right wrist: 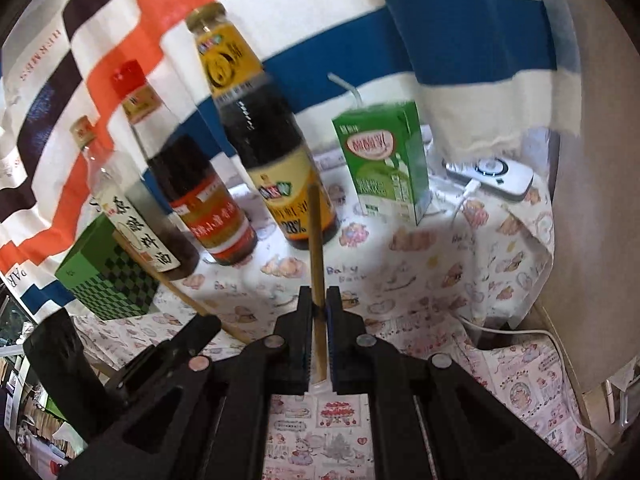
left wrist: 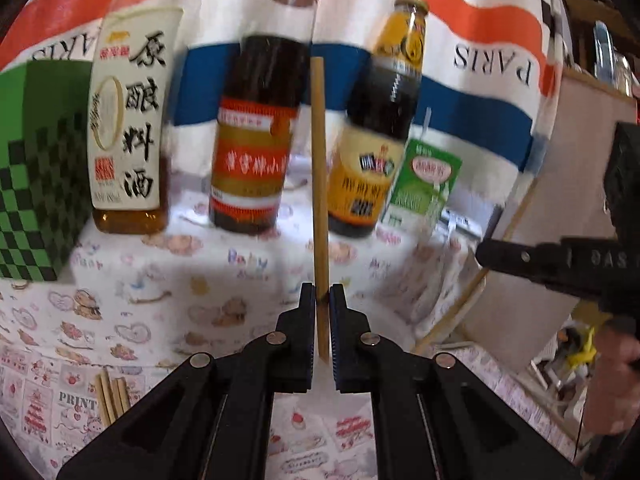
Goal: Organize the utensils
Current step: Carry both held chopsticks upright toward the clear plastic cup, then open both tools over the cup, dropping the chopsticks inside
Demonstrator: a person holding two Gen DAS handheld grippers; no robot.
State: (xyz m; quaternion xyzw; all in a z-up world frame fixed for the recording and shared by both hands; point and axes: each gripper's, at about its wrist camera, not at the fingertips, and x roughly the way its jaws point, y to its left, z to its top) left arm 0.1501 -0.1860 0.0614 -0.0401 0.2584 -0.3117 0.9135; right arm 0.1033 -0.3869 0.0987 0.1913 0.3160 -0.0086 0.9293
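Currently, both black two-finger grippers, left and right, are clamped nearly shut, each on one slender tan bamboo chopstick held above the patterned tablecloth. Judged step: transport. Next move requires alignment with the loose chopsticks at lower left.

Two matte black plastic grippers are showing in both wrist views. The left gripper is presenting angular linkage arms with round silver pivot screws and blue ribbed pads lining its fingers. The right gripper is wearing the same arms, screws and blue ribbing; at three o'clock in the left view its black body is showing pale embossed lettering, with a hand blurring at four o'clock.
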